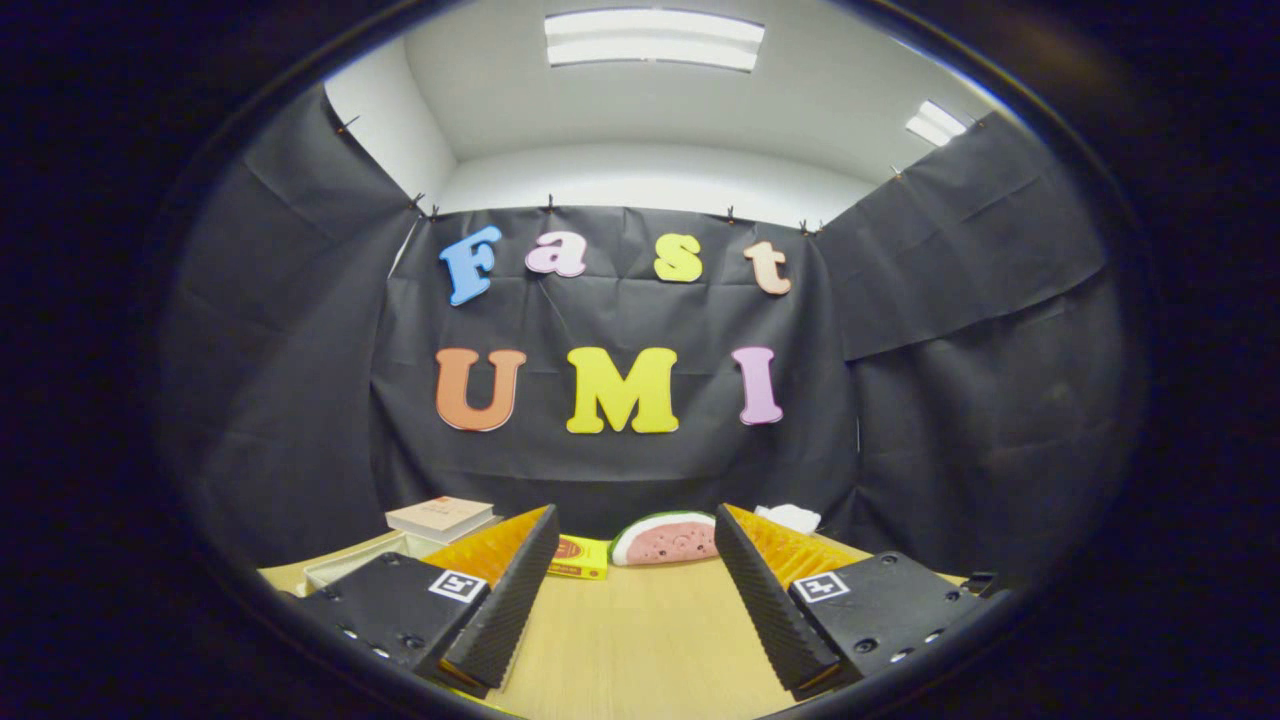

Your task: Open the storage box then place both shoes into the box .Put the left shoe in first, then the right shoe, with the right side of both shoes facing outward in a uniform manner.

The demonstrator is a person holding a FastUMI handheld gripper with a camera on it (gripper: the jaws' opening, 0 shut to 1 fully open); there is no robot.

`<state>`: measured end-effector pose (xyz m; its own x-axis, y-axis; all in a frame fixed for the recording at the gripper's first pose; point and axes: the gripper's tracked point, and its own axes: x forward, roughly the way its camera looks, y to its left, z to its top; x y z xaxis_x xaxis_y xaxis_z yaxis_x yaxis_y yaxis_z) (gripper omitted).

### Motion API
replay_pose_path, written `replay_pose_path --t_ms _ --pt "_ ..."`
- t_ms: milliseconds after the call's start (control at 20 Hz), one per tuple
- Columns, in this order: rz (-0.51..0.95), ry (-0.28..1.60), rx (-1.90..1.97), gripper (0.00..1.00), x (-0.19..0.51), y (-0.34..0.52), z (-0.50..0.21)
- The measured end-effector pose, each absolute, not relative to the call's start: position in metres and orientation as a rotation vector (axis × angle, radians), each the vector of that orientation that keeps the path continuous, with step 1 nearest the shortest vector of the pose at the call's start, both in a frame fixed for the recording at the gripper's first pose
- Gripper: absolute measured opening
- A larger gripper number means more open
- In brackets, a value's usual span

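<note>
Box (pixel 345 568), pale, shallow, beside splayed hand-held gripper (pixel 635 515)

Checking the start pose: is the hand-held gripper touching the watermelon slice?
Apart. Gripper view: hand-held gripper open, watermelon slice beyond the fingertips, bare table between.

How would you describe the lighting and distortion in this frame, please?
Gripper view: two bright ceiling light panels light the booth evenly; fisheye bends the ceiling edges; the wooden table shows no glare; the gripper has open jaws, and the watermelon slice toy beyond looks sharp.

White box (pixel 345 567) partly hidden behind left finger; white cloth (pixel 790 516) mostly behind right finger.
</note>
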<state>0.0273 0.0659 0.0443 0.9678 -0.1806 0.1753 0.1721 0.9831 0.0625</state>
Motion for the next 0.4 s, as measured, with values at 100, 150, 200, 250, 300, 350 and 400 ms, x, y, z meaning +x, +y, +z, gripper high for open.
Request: replay_pose_path --t_ms 100,150,200,250,300,350,400 --pt "-0.160 -0.173 0.047 0.95 0.0239 0.0692 0.0424" --pt "-0.161 -0.174 0.047 0.95 0.0230 0.0676 0.0418" --pt "-0.163 -0.179 0.051 0.95 0.0216 0.0658 0.0420" --pt "-0.160 -0.182 0.053 0.95 0.0212 0.0664 0.0414" --pt "-0.159 -0.178 0.055 0.95 0.0198 0.0665 0.0398" --pt "-0.157 -0.171 0.057 0.95 0.0199 0.0663 0.0369" --pt "-0.151 -0.162 0.061 0.95 0.0203 0.0671 0.0348"
